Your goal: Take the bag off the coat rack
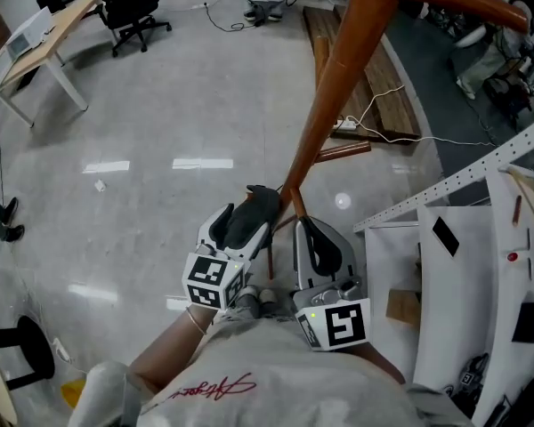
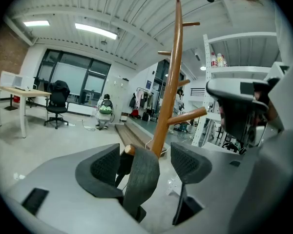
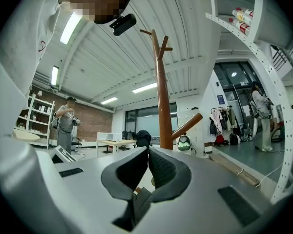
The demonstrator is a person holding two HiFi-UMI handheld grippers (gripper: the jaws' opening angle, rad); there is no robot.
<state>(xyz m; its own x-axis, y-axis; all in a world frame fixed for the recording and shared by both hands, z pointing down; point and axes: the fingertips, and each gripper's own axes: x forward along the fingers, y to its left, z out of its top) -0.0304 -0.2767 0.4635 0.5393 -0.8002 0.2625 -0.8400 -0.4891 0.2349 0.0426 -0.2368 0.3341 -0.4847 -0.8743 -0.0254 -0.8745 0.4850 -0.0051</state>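
Left gripper [image 2: 145,165] jaws apart round a grey bag strap [image 2: 142,179] on the coat rack [image 2: 172,82] peg [image 2: 130,149] — rest hidden; right gripper [image 3: 147,167] closed, seemingly empty.

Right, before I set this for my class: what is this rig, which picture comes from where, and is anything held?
There is no robot here: a person holds a two-jaw gripper in each hand. The head view looks down from a camera on the person's head. The other two views come from cameras riding on the grippers, looking along their jaws. A wooden coat rack stands on a pale floor. The left gripper is open; a grey bag strap hangs between its jaws beside a peg, not pinched. The right gripper is shut; I cannot tell whether it pinches anything.
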